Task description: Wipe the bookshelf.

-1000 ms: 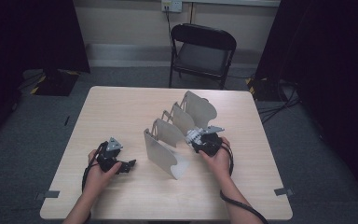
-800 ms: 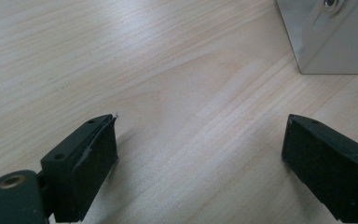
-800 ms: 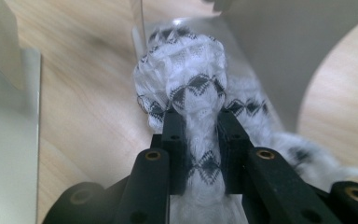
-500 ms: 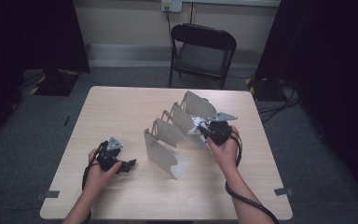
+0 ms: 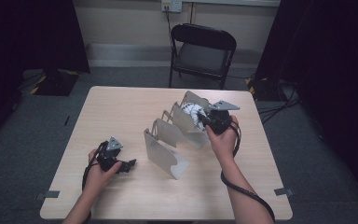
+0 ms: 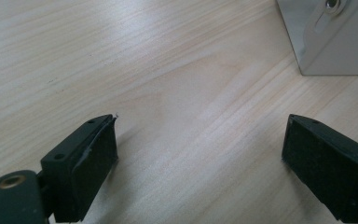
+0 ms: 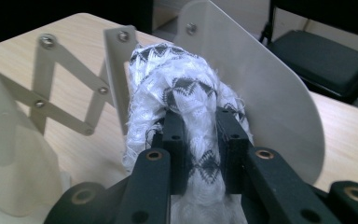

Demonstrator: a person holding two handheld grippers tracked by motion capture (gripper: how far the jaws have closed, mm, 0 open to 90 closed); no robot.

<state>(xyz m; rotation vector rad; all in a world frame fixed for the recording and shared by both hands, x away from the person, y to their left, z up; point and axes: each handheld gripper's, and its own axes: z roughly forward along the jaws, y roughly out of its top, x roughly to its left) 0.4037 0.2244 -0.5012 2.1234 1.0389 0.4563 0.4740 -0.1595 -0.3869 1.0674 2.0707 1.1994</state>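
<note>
My right gripper (image 7: 199, 135) has just closed on the patterned cloth (image 7: 177, 79) and lifted it up by the rack's (image 5: 168, 151) far plate; left gripper (image 6: 200, 154) rests spread on the table (image 6: 121, 56)

We get the high view from above the near side of the table (image 5: 121, 107), facing forward and down, far enough to take in the whole top, the chair (image 5: 203, 51) behind and the floor. The left gripper view sits low, right over the wood between its own jaws, sharing a corner of the metal rack (image 6: 335, 37) with the high view (image 5: 168, 149). The right gripper view looks along its jaws, very close to the rolled cloth (image 7: 186, 93), with rack, table and chair beyond, shared with the high view.
</note>
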